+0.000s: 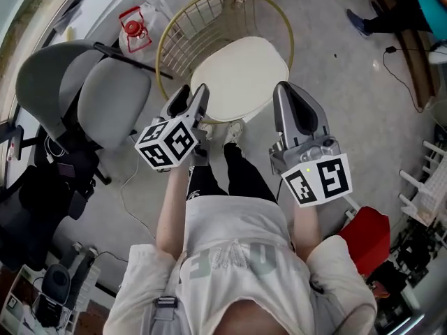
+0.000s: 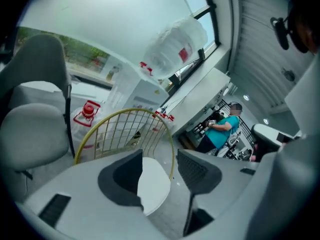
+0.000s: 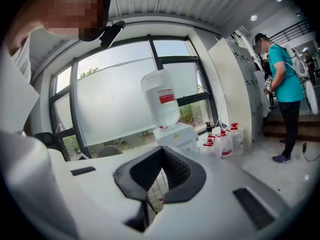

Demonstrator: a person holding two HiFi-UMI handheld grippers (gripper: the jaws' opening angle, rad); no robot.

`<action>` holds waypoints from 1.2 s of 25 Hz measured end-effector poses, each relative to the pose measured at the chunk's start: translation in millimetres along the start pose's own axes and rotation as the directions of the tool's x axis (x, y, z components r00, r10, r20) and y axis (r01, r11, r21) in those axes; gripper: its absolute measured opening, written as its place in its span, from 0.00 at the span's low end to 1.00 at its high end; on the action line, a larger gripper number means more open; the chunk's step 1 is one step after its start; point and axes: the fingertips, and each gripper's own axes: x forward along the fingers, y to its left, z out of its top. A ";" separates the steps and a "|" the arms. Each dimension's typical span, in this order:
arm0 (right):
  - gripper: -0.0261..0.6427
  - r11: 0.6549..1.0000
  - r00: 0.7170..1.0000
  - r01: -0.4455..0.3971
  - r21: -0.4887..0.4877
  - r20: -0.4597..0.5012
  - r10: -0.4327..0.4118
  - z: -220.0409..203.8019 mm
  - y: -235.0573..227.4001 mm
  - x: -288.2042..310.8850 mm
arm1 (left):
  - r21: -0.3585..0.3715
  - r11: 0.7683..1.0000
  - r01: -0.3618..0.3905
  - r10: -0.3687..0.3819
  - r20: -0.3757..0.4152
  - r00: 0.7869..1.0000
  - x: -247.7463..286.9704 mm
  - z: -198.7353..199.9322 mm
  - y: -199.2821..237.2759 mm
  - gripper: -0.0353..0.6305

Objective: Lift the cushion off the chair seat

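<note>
Cushion point(image 1: 241, 75), one round cream pad, lies flat on the seat of the single gold wire chair point(image 1: 209, 12), just ahead of both tools. The left tool point(image 1: 193, 95) hangs at the cushion's near left rim with its jaws apart; in the left gripper view the pad shows through the gap, beyond the jaws, and they are not touching it. The right tool point(image 1: 284, 88) points at the near right rim, its jaws together at the tips and empty; how far it stands above the pad is hard to judge from the head view. The chair's wire back curves round the far side of the cushion. One grey office chair point(image 1: 84, 96) stands to the left, with one red-capped jug point(image 1: 133, 26) behind it. A person in a teal top point(image 3: 282, 69) stands well off to the right.
</note>
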 end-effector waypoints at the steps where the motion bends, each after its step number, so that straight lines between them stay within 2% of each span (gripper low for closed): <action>1: 0.06 1.000 1.000 -0.007 -0.008 -0.020 0.007 -7.7 -0.4 3.5 | -0.041 0.999 -0.010 0.009 -0.013 1.000 5.9 -10.3 11.4 0.38; 3: 0.06 1.000 0.997 -0.022 -0.020 -0.075 0.021 -27.6 -1.8 9.2 | -0.104 0.994 -0.035 0.031 -0.040 0.999 18.5 -34.6 33.0 0.42; 8: 0.06 0.997 0.977 -0.071 -0.026 -0.205 0.065 -84.0 2.3 21.0 | -0.143 0.977 -0.162 0.145 -0.118 0.982 50.5 -95.8 95.3 0.48; 14: 0.06 0.988 0.927 -0.152 -0.017 -0.350 0.137 -146.6 11.5 21.8 | -0.215 0.930 -0.299 0.265 -0.176 0.948 82.8 -151.0 145.2 0.49; 18: 0.06 0.982 0.906 -0.190 -0.001 -0.385 0.175 -165.8 21.2 20.5 | -0.239 0.872 -0.428 0.375 -0.235 0.897 97.5 -183.7 182.0 0.49; 22: 0.06 0.977 0.896 -0.211 0.016 -0.396 0.200 -169.9 24.6 19.7 | -0.246 0.840 -0.484 0.407 -0.304 0.861 114.6 -202.0 195.3 0.49; 27: 0.06 0.973 0.887 -0.226 0.046 -0.403 0.225 -174.9 25.0 20.0 | -0.288 0.799 -0.529 0.436 -0.330 0.838 127.9 -210.3 207.8 0.49; 30: 0.06 0.970 0.883 -0.234 0.058 -0.406 0.237 -177.5 21.6 20.4 | -0.295 0.792 -0.535 0.433 -0.345 0.832 131.2 -210.8 209.8 0.49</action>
